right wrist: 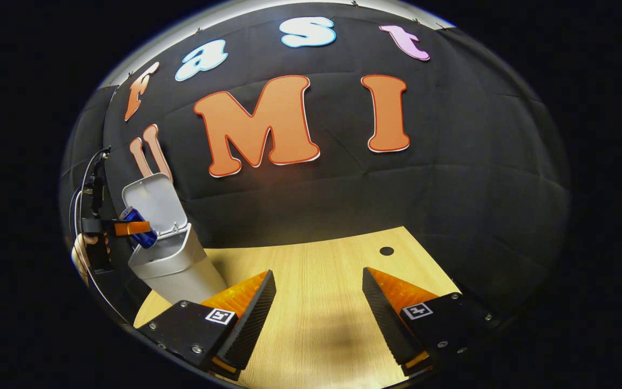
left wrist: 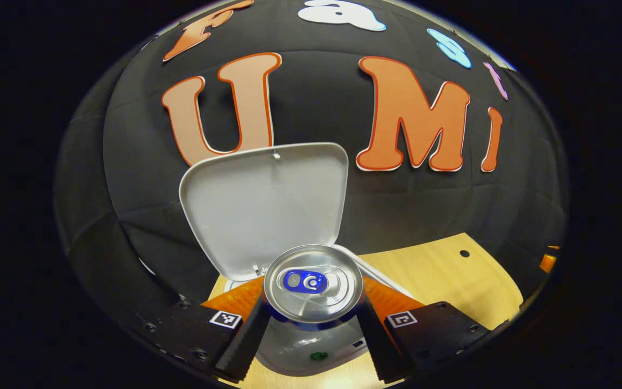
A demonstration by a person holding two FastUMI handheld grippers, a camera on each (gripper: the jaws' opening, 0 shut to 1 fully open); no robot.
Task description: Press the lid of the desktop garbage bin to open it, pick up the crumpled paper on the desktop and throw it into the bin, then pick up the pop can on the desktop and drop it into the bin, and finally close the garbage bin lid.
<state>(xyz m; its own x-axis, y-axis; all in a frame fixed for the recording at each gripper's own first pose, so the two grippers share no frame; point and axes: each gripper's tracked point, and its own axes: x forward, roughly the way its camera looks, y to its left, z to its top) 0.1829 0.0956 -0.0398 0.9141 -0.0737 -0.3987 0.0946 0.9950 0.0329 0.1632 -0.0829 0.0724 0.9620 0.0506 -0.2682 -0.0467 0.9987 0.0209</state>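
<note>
Left gripper (left wrist: 311, 324): pinched on the can (left wrist: 313, 283), held at its side walls above the open bin (left wrist: 311, 351), lid (left wrist: 265, 205) raised behind. Can judged light, thin-walled, slippery, easily dented. Right gripper (right wrist: 316, 313): spread, idle over table (right wrist: 316, 259).

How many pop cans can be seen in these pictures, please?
1. The pop can is held between the left gripper's fingers, above the open garbage bin. More cans could lie inside the bin, which is hidden.
</note>
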